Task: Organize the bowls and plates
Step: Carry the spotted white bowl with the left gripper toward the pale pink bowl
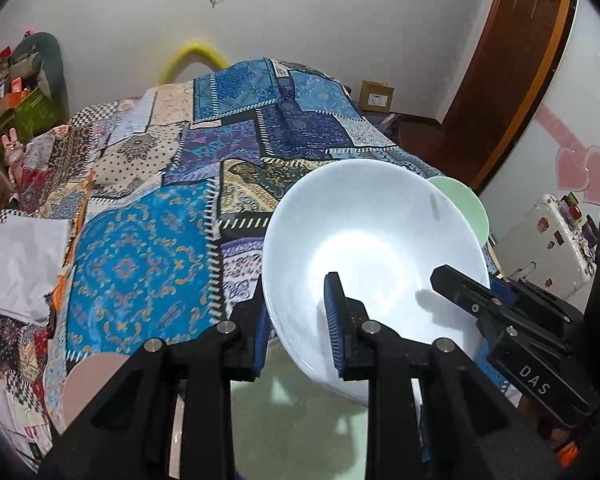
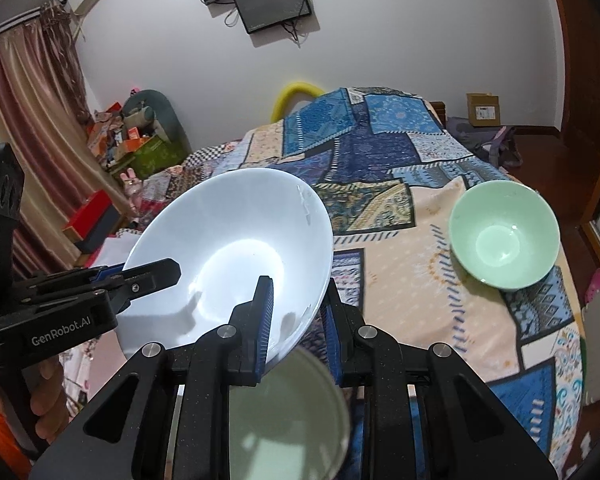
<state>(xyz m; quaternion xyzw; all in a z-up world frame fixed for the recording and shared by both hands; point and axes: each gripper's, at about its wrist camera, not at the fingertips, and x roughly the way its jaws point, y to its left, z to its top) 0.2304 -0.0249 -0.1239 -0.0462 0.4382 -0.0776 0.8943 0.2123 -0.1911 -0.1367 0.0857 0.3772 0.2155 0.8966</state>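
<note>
A large white bowl (image 1: pixel 364 236) hangs tilted above the bed, held by its rim from two sides. My left gripper (image 1: pixel 298 328) is shut on the near-left rim, one blue pad inside the bowl and one outside. My right gripper (image 2: pixel 298 328) is shut on the opposite rim of the same white bowl (image 2: pixel 236 248). Each gripper shows in the other's view: the right gripper (image 1: pixel 472 292) and the left gripper (image 2: pixel 148 276). A pale green bowl (image 2: pixel 504 236) sits upright on the patchwork bedspread (image 2: pixel 400 280); only its edge (image 1: pixel 466 200) peeks out behind the white bowl in the left wrist view.
A pale green plate (image 2: pixel 288 420) lies under the grippers, and a pinkish plate edge (image 1: pixel 86 380) lies at lower left. White folded cloth (image 1: pixel 20 264) rests at the bed's left side. A white suitcase (image 1: pixel 548 248) and a wooden door (image 1: pixel 516 68) stand to the right.
</note>
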